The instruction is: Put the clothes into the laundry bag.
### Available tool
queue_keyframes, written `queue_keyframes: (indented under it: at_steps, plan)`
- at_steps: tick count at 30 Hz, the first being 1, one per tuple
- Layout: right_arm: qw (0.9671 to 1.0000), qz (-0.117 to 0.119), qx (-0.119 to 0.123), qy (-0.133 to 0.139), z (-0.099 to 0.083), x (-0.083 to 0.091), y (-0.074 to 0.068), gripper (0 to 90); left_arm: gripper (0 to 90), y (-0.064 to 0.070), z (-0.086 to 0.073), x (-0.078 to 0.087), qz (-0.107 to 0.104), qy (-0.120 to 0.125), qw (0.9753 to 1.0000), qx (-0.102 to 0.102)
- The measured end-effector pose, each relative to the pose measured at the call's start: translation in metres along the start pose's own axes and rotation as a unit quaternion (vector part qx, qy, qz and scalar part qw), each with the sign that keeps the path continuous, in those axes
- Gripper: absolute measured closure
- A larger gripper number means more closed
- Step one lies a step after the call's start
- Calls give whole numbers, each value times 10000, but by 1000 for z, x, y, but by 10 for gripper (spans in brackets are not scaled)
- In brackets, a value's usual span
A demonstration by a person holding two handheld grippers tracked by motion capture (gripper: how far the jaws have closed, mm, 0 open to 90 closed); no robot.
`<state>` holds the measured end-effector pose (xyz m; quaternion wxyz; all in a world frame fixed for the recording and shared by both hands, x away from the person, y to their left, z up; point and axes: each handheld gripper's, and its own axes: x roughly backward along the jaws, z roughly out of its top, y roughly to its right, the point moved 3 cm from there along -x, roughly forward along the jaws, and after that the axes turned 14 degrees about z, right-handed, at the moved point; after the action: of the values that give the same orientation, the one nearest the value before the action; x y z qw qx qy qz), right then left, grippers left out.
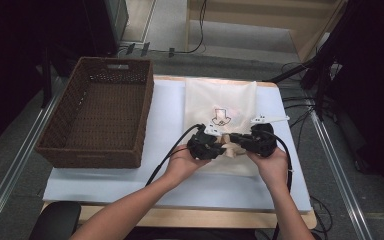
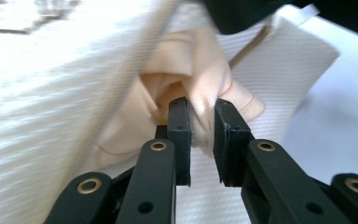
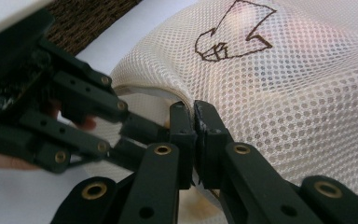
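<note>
While both grippers meet at the near edge of the one mesh bag (image 1: 220, 107), its long axis runs away from the person, beside the one wicker basket (image 1: 97, 117). Left gripper (image 2: 201, 122): jaws narrowly parted, pinching peach cloth (image 2: 186, 60) at the bag's mouth. Right gripper (image 3: 195, 122): jaws closed on the mesh rim. Neither is nearer; they almost touch.
</note>
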<state>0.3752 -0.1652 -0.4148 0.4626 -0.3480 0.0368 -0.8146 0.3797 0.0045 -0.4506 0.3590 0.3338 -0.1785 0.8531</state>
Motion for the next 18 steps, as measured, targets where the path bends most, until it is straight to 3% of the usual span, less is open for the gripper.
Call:
queue_keyframes:
  at_steps: [10,18]
  plan:
    - [10000,16,-21,-21,0,-1,0,885,793,-15,-4,-8,248,-133,9996,36]
    - [10000,17,-61,-74,-1,-2,1,886,790,-18,-7,-30,286,-162,9986,404]
